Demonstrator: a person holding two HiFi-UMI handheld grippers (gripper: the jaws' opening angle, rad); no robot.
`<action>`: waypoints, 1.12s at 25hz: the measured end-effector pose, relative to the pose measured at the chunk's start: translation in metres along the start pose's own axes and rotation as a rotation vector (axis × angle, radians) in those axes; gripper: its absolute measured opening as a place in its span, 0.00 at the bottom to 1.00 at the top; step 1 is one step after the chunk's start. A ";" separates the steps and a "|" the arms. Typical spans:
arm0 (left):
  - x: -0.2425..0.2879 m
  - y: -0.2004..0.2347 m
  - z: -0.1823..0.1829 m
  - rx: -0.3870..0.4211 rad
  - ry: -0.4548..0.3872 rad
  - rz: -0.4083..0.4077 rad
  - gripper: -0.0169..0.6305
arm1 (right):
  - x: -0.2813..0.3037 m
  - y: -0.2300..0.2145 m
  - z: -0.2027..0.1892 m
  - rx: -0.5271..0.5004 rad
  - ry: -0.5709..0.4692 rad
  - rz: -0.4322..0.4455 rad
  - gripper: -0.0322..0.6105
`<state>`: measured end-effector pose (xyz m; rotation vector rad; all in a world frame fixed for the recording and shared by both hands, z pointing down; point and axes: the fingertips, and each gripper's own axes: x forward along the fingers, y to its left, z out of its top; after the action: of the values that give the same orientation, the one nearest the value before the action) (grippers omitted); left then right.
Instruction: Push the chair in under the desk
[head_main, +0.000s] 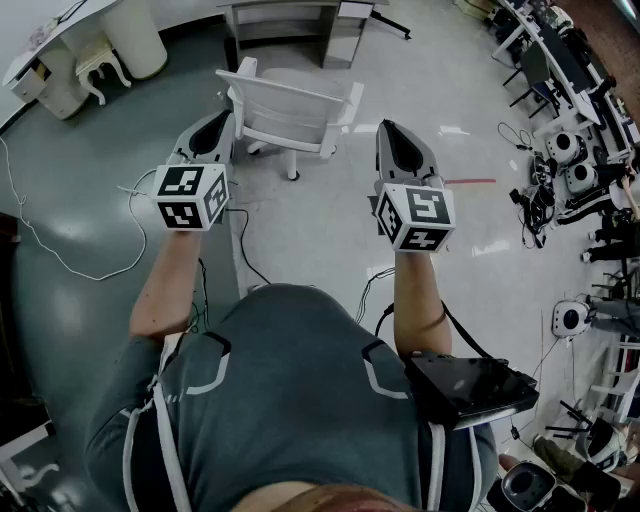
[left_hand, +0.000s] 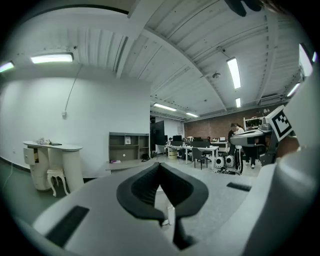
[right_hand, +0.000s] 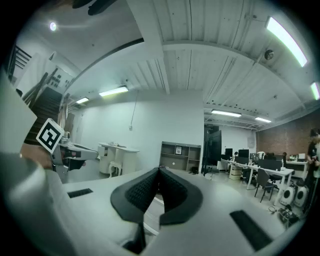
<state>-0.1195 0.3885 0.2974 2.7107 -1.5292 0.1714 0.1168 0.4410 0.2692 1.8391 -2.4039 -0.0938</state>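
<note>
Big open workshop, glossy grey floor (head_main: 330, 230), white wall at far end. Grey desk (head_main: 290, 20) w/ shelf unit on top, far across the floor against that wall. White chair (head_main: 290, 115) on the floor just short of desk's front edge, not under it; strip of bare floor btwn the two. Chair back toward the person, seat toward desk.

Left gripper (head_main: 222, 118) held out by chair's back-left corner; touching or not, can't tell. Jaws together, nothing clamped btwn them. Right gripper (head_main: 390, 132) out beside chair's right side, over bare floor, apart from chair. Jaws together too, holding nothing.

White side table + small stool (head_main: 100, 65) at floor's far-left corner. Thin cable (head_main: 60, 255) looping over floor at left. Red tape strip (head_main: 470, 182) on floor to the right. Rows of work desks along right edge of room.
</note>
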 end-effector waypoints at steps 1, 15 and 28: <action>0.000 -0.001 -0.001 -0.001 -0.001 0.000 0.04 | -0.001 0.000 0.000 -0.003 0.000 0.001 0.09; 0.006 -0.010 -0.008 0.039 0.030 0.035 0.04 | 0.000 -0.010 -0.003 -0.001 -0.005 0.053 0.10; 0.048 -0.031 -0.038 0.119 0.119 0.056 0.05 | 0.030 -0.049 -0.050 -0.033 0.049 0.173 0.11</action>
<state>-0.0718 0.3666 0.3411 2.6900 -1.6117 0.4307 0.1623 0.4001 0.3146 1.5925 -2.4987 -0.0714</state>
